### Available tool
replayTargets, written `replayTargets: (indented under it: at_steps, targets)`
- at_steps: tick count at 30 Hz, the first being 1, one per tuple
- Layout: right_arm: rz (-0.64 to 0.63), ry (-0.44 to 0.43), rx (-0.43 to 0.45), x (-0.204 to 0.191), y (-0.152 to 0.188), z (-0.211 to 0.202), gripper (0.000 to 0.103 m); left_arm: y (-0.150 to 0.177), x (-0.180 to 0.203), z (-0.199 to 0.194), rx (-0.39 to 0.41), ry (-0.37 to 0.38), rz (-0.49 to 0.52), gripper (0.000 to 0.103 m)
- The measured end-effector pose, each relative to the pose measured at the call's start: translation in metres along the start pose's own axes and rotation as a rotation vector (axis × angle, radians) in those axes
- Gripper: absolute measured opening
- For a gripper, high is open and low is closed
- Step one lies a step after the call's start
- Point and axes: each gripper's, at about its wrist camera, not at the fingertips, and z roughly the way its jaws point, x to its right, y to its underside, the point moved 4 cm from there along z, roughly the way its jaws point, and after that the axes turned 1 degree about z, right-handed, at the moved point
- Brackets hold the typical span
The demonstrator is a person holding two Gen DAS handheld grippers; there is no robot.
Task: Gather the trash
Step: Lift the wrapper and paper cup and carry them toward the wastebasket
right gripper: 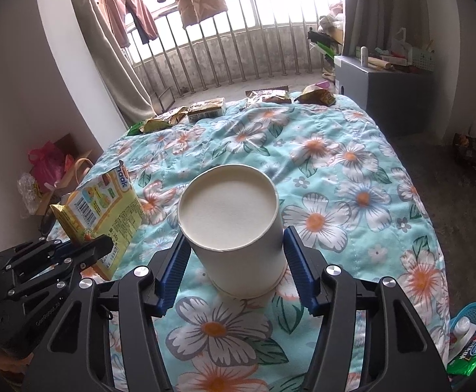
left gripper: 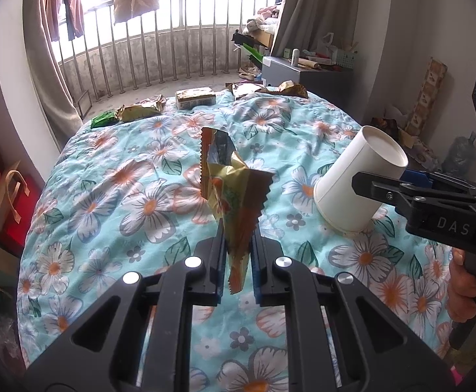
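The lower end of the yellow snack wrapper (left gripper: 234,196) is hidden between the pads of the left claw (left gripper: 238,254), which is closed on it and holds it upright above the flowered bed cover (right gripper: 352,170). The right claw (right gripper: 234,261) stands wide around the upside-down white paper cup (right gripper: 234,225); whether its pads touch the cup, I cannot tell. Far off, more wrappers (left gripper: 141,111) lie along the bed edge.
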Motion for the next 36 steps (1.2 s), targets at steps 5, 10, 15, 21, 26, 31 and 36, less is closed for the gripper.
replayTargets:
  at_steps: [5,10,15,21,26,31,36]
  targets:
    - [0.061,0.004,0.023,0.012,0.002,-0.020,0.056,0.001,-0.004,-0.010,0.025,0.026,-0.013,0.010]
    - [0.164,-0.023,0.050,0.031,0.012,-0.048,0.056,0.000,-0.001,-0.025,0.061,0.068,-0.008,0.009]
    - [0.270,-0.049,0.115,0.059,0.026,-0.086,0.056,-0.008,0.015,-0.036,0.075,0.095,0.023,0.009]
    - [0.393,-0.016,0.199,0.114,0.045,-0.141,0.056,-0.021,0.063,-0.053,0.101,0.173,0.090,0.009]
    - [0.510,0.081,0.278,0.172,0.074,-0.191,0.056,-0.027,0.117,-0.058,0.099,0.273,0.165,0.009]
    - [0.648,0.181,0.334,0.230,0.115,-0.227,0.056,-0.029,0.179,-0.057,0.074,0.375,0.250,0.009]
    - [0.782,0.252,0.372,0.285,0.160,-0.247,0.056,-0.030,0.245,-0.046,0.011,0.455,0.340,0.009]
